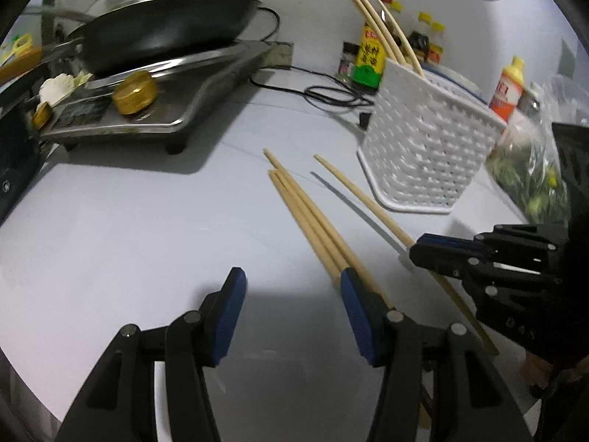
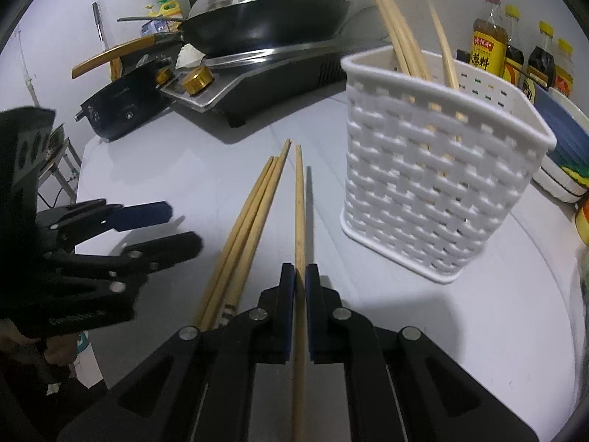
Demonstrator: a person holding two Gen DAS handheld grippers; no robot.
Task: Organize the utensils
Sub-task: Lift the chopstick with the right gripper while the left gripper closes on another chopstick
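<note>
- Right claw [image 2: 300, 276] is clenching a single chopstick [image 2: 300, 199], pinched between both pads; stick is running straight fwd from the claw, tip over the worktop [image 2: 176, 169].
- Left claw [image 1: 291, 291] is hanging released, nothing between its pads, w/ its right pad sitting over the chopstick bundle [image 1: 313, 217].
- Chopstick bundle is lying flat on the worktop, just left of the right claw & beside the held stick.
- White basket [image 2: 434, 184] is standing ahead-right of the right claw, already holding upright chopsticks [image 2: 397, 29].
- Wok w/ lid [image 2: 265, 11] is sitting on a stove, far ahead-left.
</note>
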